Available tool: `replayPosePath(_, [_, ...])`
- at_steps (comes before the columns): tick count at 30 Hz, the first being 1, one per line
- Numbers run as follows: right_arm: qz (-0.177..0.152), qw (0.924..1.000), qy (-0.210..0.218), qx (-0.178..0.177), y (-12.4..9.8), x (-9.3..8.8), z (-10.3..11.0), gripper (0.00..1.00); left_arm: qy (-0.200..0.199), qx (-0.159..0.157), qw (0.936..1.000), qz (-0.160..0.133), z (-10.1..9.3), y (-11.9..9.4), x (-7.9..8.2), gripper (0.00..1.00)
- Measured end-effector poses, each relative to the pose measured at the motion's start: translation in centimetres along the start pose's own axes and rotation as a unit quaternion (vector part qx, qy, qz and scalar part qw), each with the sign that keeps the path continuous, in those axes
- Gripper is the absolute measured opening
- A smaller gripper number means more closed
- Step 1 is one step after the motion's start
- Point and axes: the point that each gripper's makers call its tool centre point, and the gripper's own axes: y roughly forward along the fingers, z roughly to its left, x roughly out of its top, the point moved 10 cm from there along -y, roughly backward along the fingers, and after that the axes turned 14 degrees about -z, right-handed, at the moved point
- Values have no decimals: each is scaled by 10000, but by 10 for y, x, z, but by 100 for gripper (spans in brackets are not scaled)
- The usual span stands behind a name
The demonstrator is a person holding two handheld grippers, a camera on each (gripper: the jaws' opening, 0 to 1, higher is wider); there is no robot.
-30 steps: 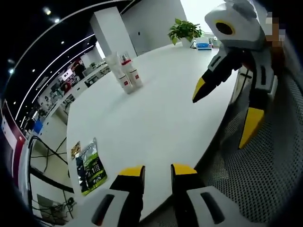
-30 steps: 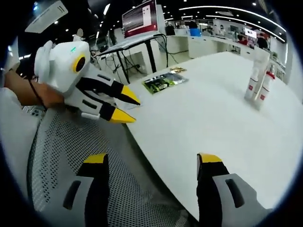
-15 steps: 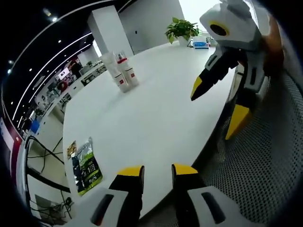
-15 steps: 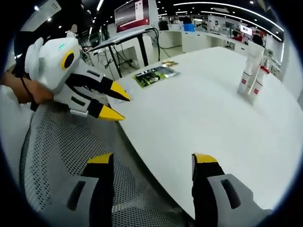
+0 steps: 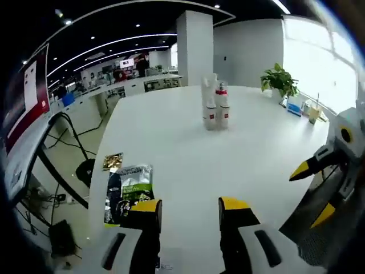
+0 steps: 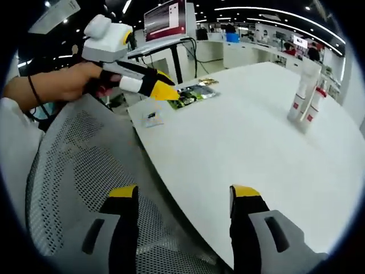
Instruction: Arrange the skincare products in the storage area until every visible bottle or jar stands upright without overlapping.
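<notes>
A tight cluster of white skincare bottles (image 5: 215,105) with red caps and labels stands upright at the far middle of the white table (image 5: 182,142). In the right gripper view the same bottles (image 6: 305,98) stand at the far right. My left gripper (image 5: 189,206) hovers open over the table's near edge, with nothing between its yellow-tipped jaws. My right gripper (image 6: 182,193) is open too, above a mesh chair beside the table (image 6: 245,142). The right gripper (image 5: 312,191) comes into the left gripper view from the right. A hand holds the left gripper (image 6: 154,87) over the table's left corner.
A green snack packet (image 5: 128,187) and a small gold packet (image 5: 113,161) lie near the left edge; the green packet (image 6: 195,94) lies just past the left gripper. A small label (image 6: 152,118) lies on the corner. A grey mesh chair (image 6: 74,171) stands beside the table. A potted plant (image 5: 279,83) sits far right.
The left gripper has swung up and over the table corner toward the green packet, and its jaws stand wider apart. The right gripper has barely moved. The bottles stay put.
</notes>
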Motion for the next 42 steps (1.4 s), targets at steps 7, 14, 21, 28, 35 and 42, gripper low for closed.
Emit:
replayPosePath(7, [-77, 9999, -36, -99, -2, 2, -4, 60, -504, 866, 9949, 123, 58, 32, 2, 76])
replayPosePath(14, [-168, 9997, -57, -175, -5, 4, -7, 58, -188, 675, 9960, 560, 68, 61, -7, 97])
replayPosePath(21, [-139, 9996, -96, -241, -6, 5, -11, 53, -55, 577, 9941, 920, 66, 81, -21, 100])
replayPosePath(28, [-140, 9995, -148, -252, -6, 6, -11, 53, -435, 632, 9889, 1276, 75, 85, -35, 94])
replayPosePath(35, [-145, 9994, -157, -263, -6, 6, -12, 52, -250, 442, 9909, 1246, 76, 93, -30, 88])
replayPosePath(42, [-172, 9992, -235, -286, -7, 7, -12, 50, -201, 380, 9889, 1425, 75, 94, -24, 78])
